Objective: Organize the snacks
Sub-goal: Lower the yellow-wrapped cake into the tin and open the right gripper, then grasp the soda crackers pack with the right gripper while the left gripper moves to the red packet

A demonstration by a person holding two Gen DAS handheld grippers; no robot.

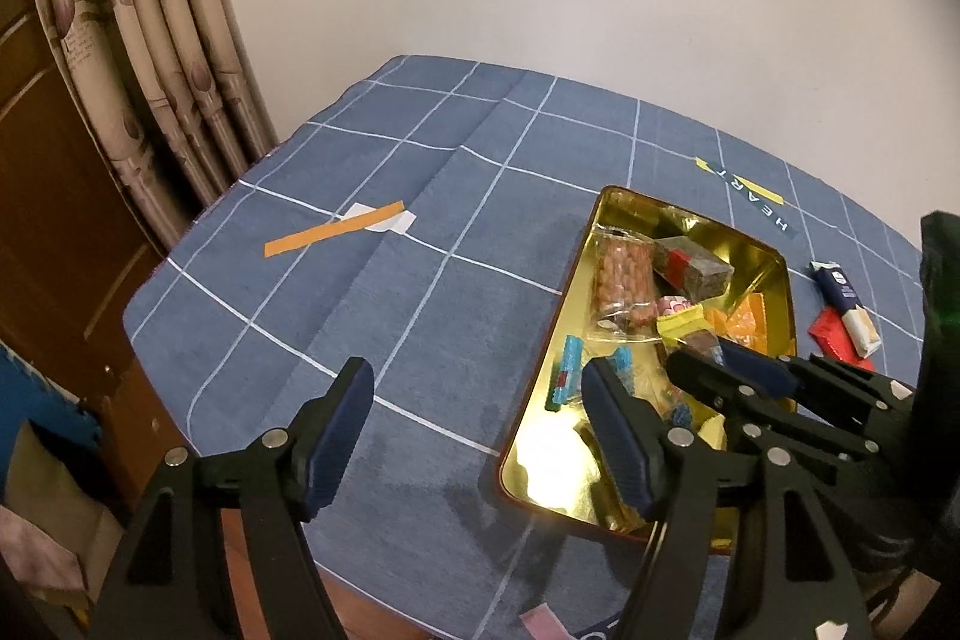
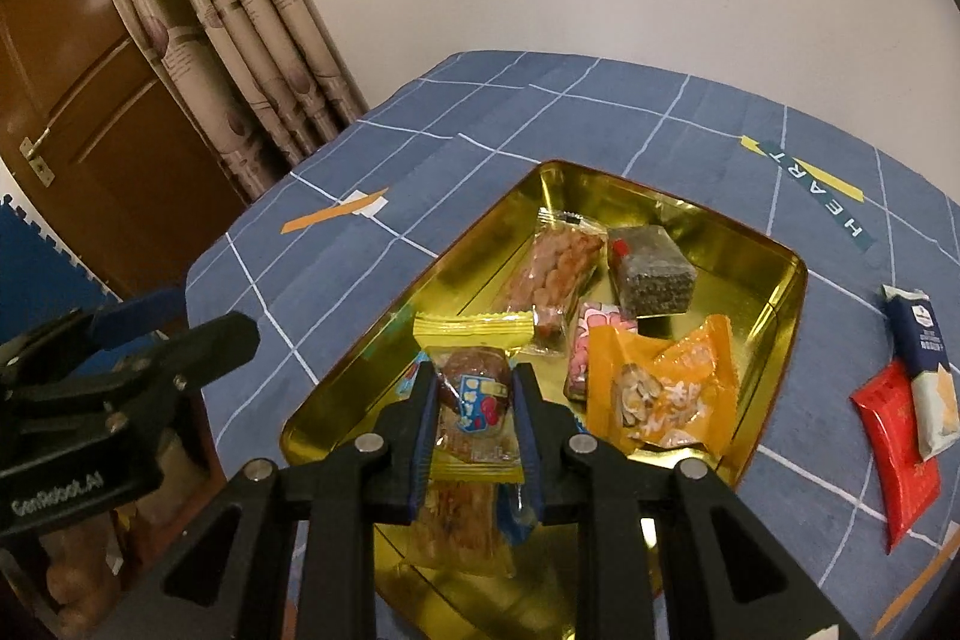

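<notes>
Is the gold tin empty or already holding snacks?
Holding snacks. The gold tin has several wrapped packets in it, including an orange packet and a dark block; much of its floor is bare.

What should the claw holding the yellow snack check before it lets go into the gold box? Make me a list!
1. Right gripper pinching the yellow-wrapped snack: ok.
2. Snack is above the gold tin, not the tablecloth: ok.
3. Snack touching the tin floor already: cannot tell.
4. Left gripper open, empty and off to the side: ok.
5. Room left in the tin near the orange packet: ok.
6. All snacks tidied: not ok; the red packet and navy packet lie outside.
</notes>
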